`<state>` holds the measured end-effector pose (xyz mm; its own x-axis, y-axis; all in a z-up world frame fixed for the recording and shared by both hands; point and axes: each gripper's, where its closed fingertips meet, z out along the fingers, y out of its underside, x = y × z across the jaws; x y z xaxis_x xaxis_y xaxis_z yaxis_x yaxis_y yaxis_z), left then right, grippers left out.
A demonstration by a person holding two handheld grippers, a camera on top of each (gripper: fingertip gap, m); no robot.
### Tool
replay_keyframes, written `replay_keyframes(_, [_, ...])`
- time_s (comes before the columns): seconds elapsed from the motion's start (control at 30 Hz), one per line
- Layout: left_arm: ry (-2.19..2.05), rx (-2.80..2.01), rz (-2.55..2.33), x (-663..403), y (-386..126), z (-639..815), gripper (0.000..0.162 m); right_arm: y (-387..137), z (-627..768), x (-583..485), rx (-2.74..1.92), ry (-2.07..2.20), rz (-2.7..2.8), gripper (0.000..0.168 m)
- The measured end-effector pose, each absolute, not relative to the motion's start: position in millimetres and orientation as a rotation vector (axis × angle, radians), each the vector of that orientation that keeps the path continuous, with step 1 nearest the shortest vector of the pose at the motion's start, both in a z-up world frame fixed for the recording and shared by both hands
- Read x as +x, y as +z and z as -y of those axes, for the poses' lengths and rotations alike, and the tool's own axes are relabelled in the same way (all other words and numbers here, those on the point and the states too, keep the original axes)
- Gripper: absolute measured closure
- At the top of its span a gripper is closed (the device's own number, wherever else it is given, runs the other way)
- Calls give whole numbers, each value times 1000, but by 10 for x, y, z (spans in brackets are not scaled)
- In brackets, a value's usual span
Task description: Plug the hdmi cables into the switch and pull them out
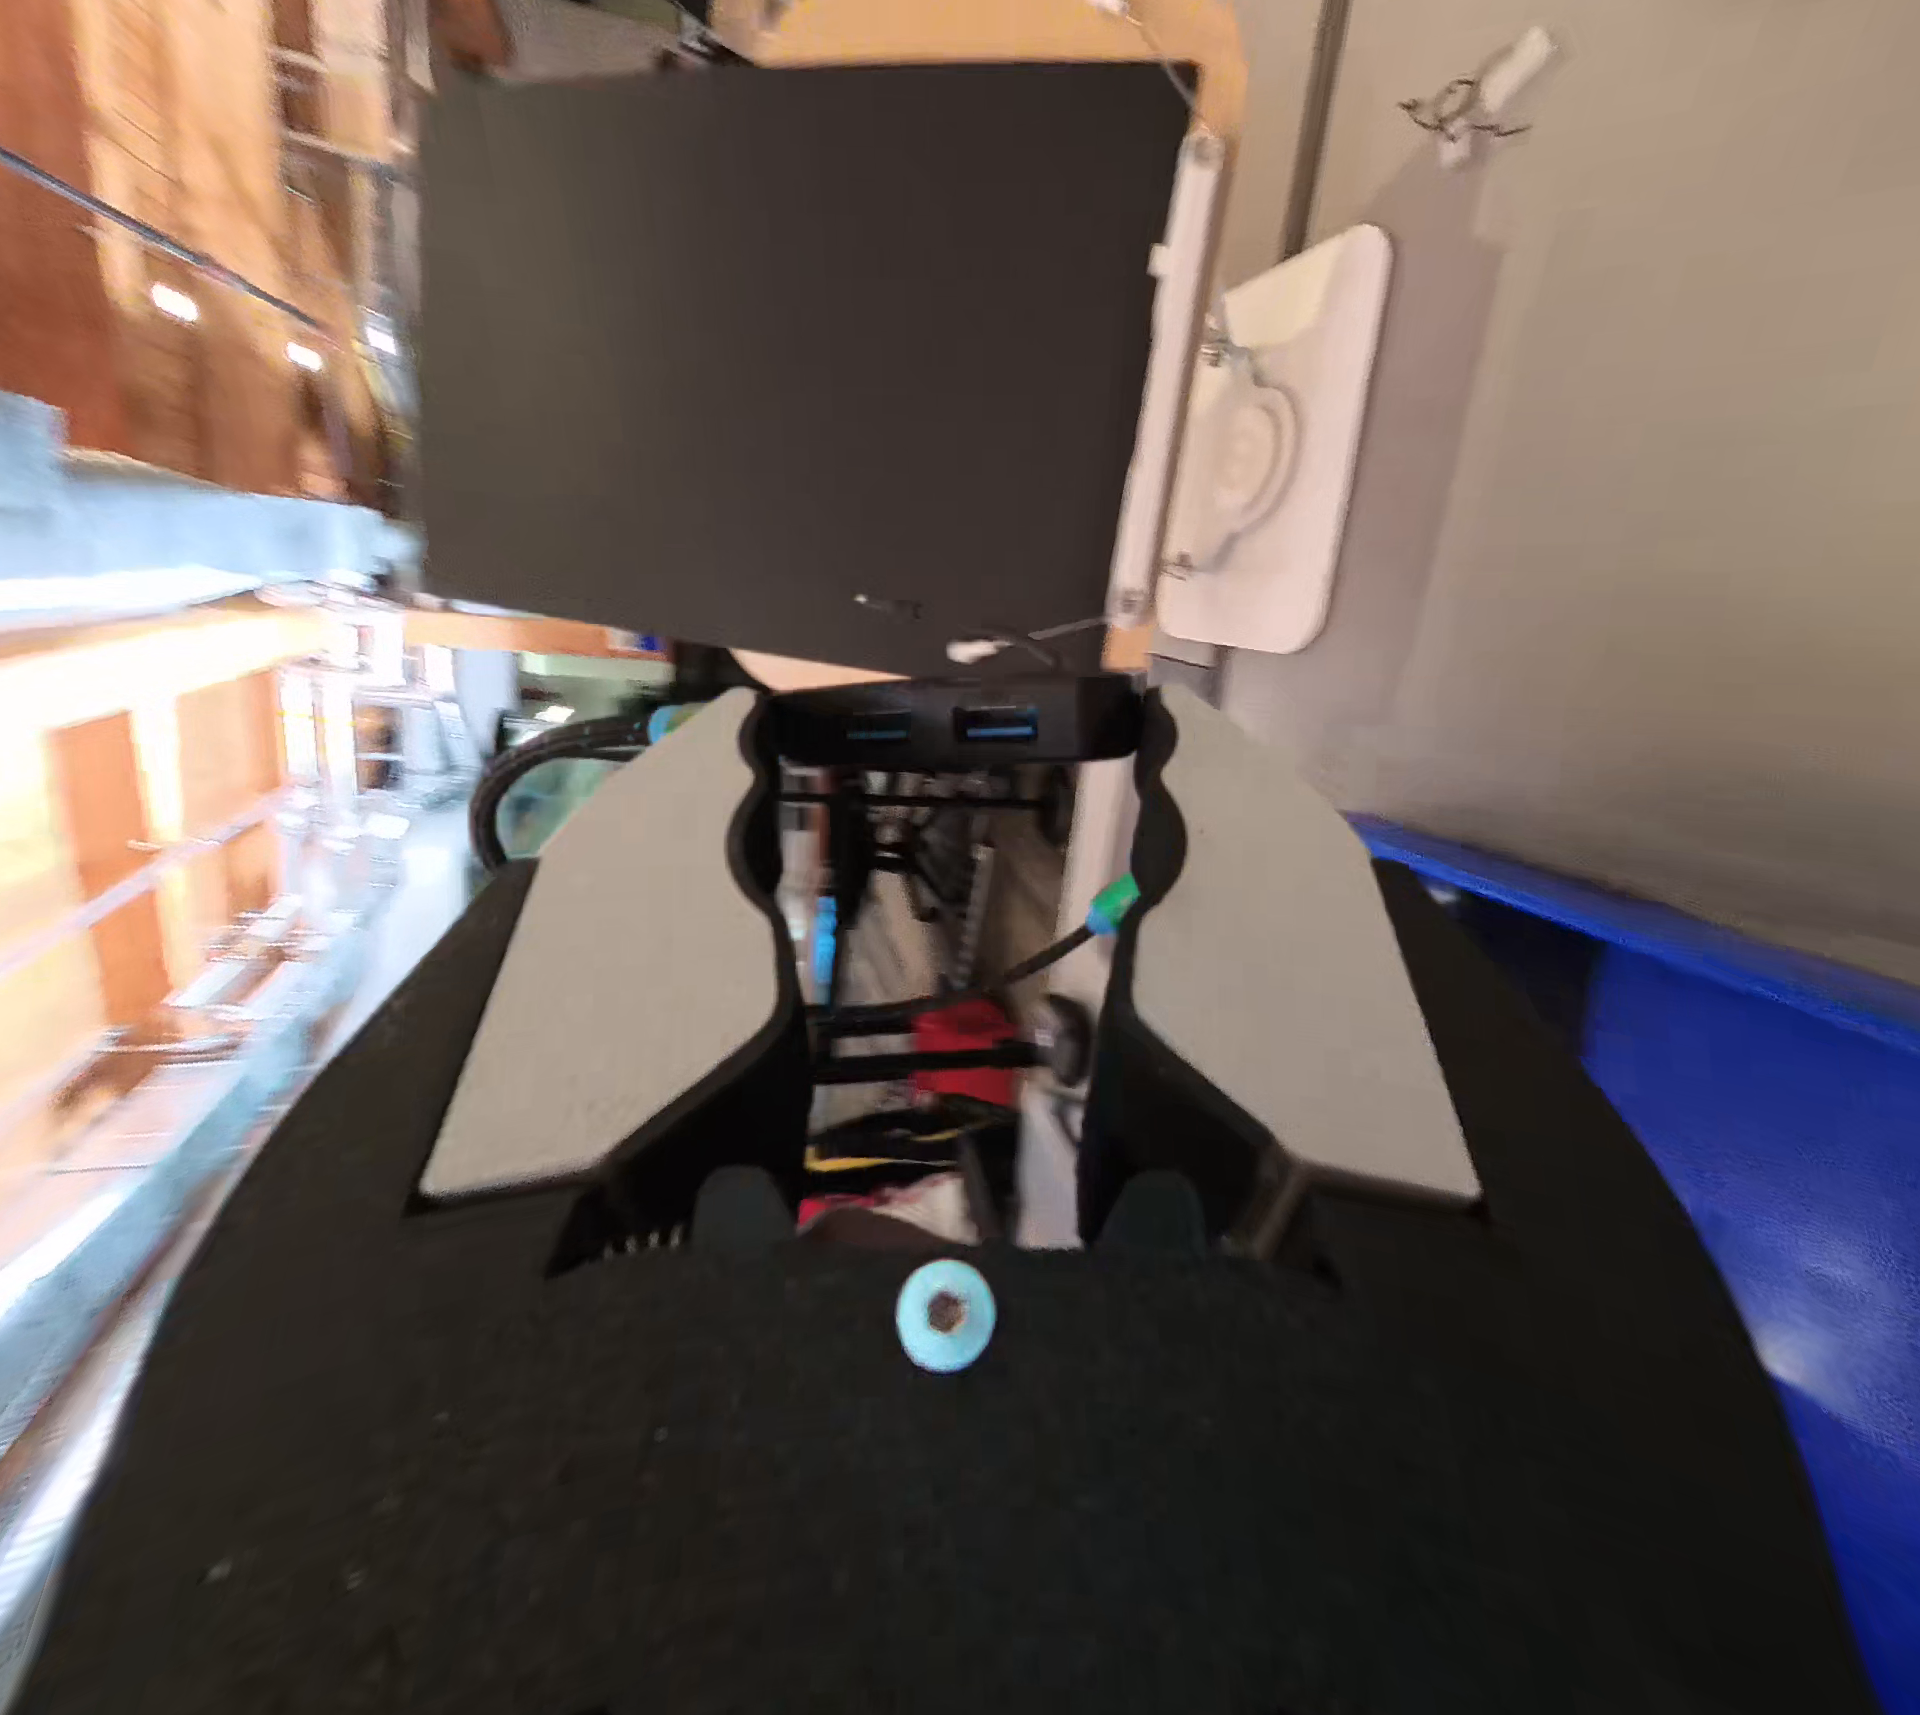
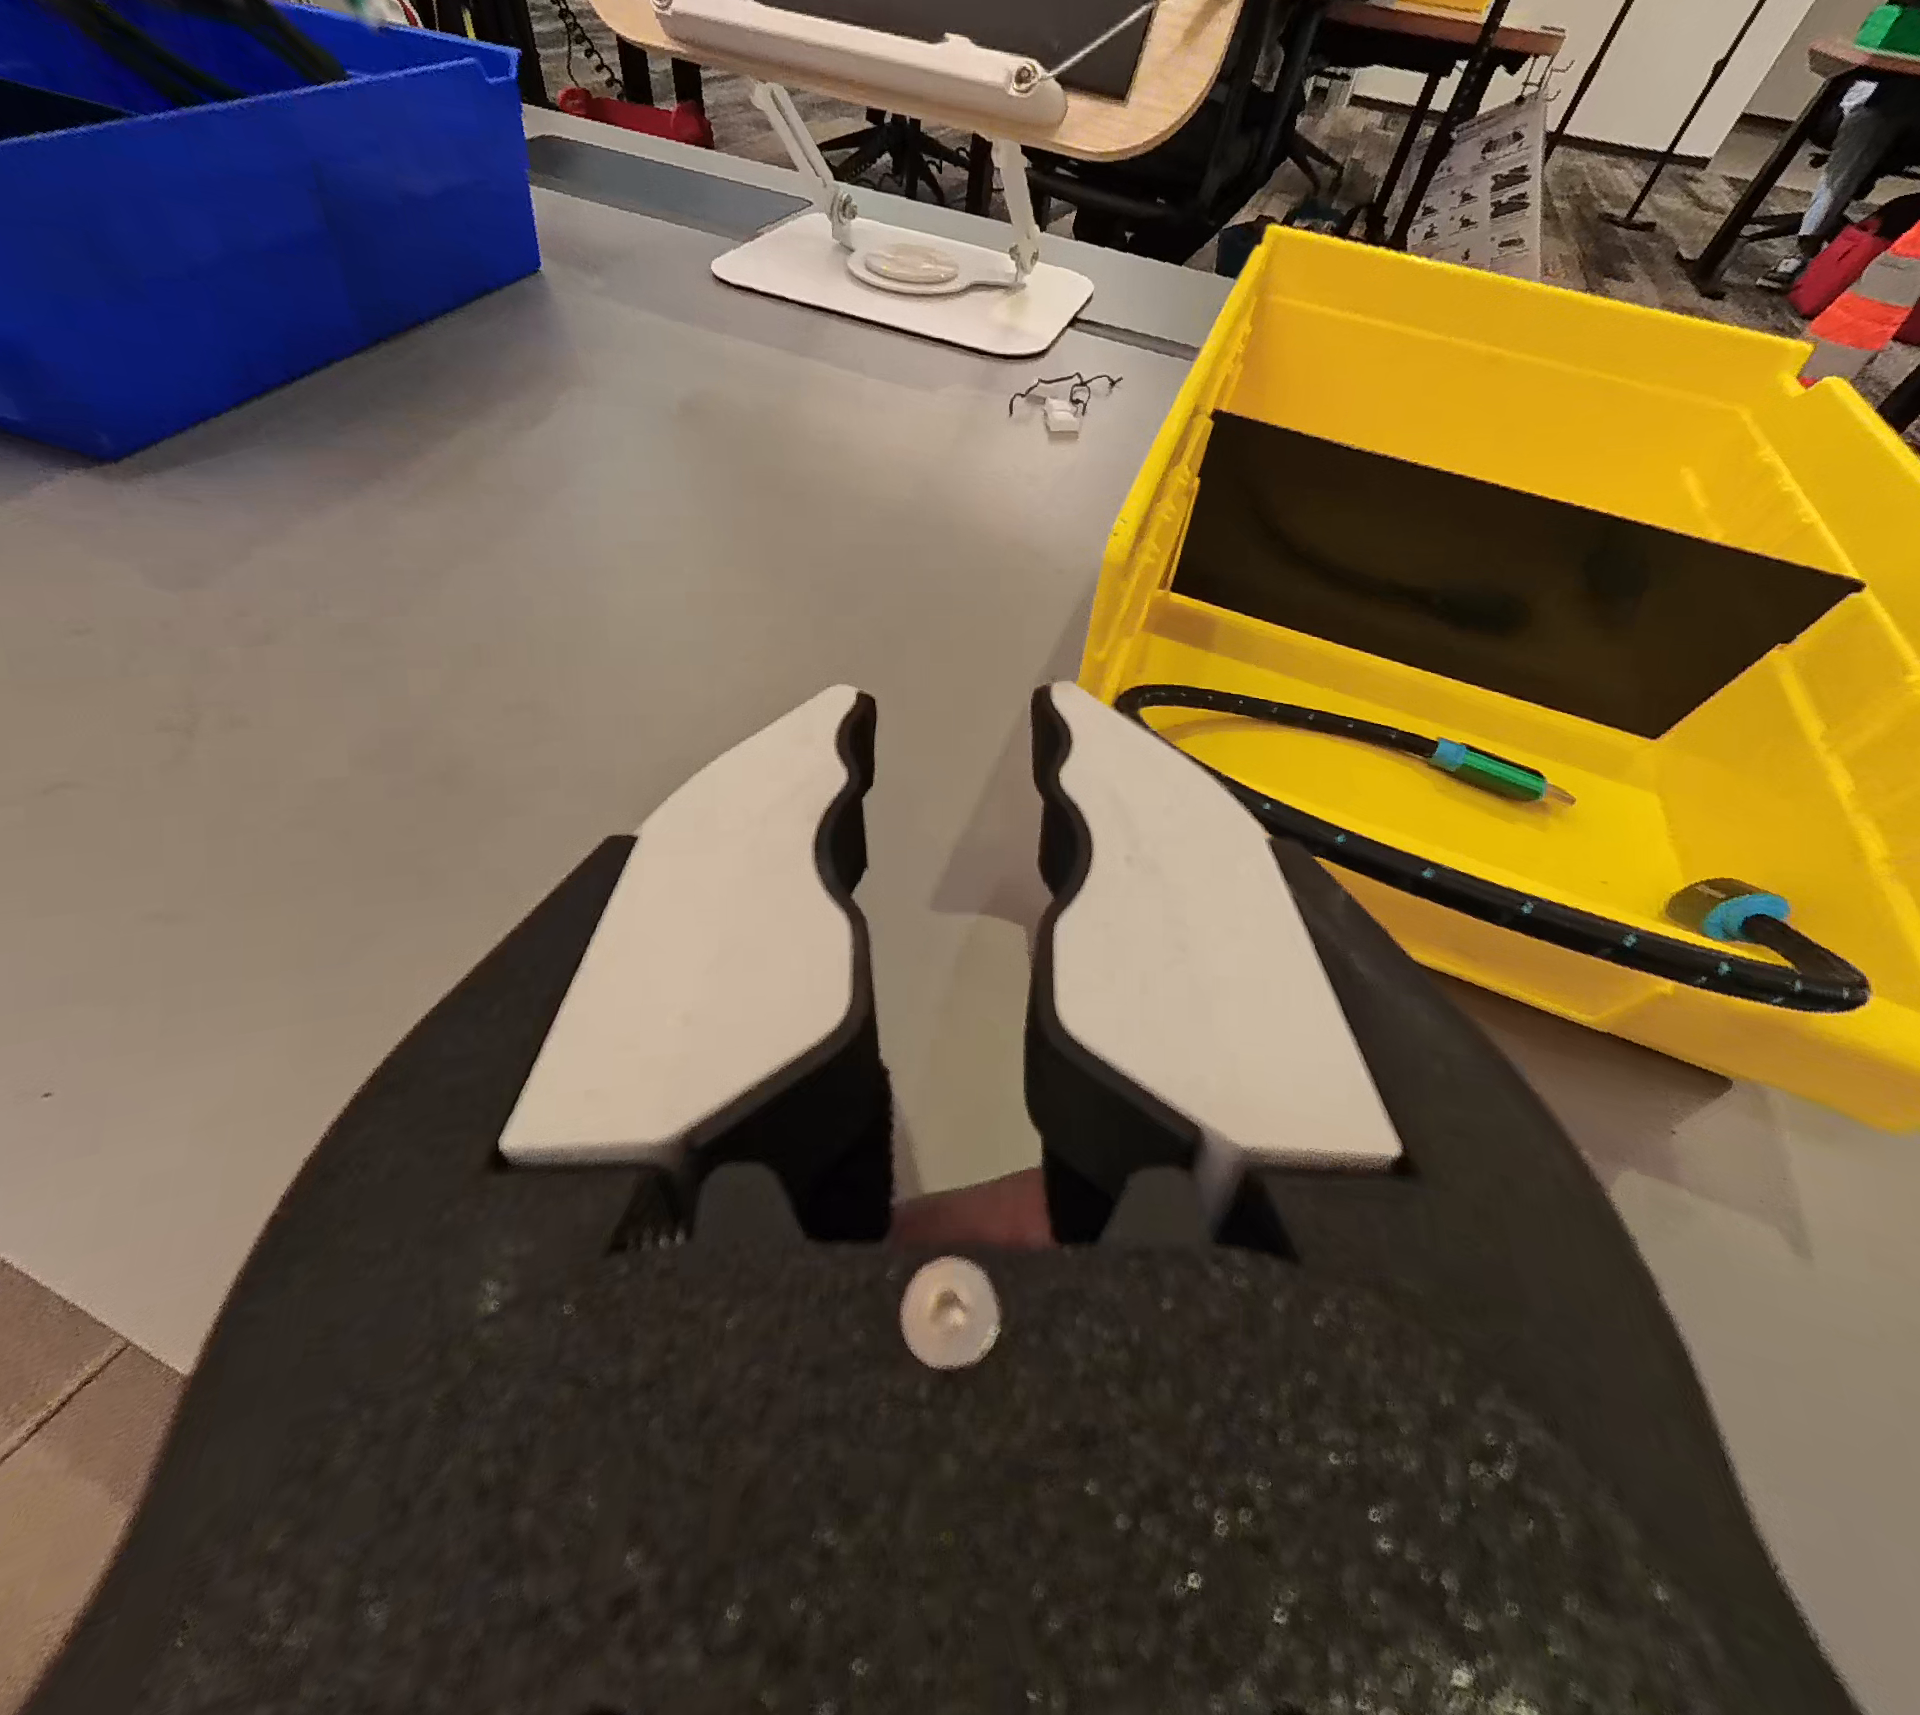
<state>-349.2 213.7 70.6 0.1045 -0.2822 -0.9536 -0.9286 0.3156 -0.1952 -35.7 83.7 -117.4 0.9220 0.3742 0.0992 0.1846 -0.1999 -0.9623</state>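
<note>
Holding the switch [image 1: 951,720] aloft in the left gripper [image 1: 951,730] while the right gripper [image 2: 954,751] hangs empty over the table [image 2: 436,626].

Left wrist view: this tilted, blurred shot shows the fingertips clamped on the ends of the black switch, two blue ports facing the camera; a braided cable [image 1: 540,756] seems to leave its left end and a green-tipped cable [image 1: 1075,933] dangles below. Right wrist view: the fingers stand apart with nothing between them, just beside the yellow bin [image 2: 1507,377], where one braided HDMI cable [image 2: 1382,865] lies, both plugs free. Judging by this, some plugging or unplugging remains; how many cables are seated I cannot tell.
</note>
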Motion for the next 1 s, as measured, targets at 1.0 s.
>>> replay_keyframes(1.0, [678,-419,-1851,-2034,-679,-488,96,-798,-758,-2074,-1492,832,1251,100])
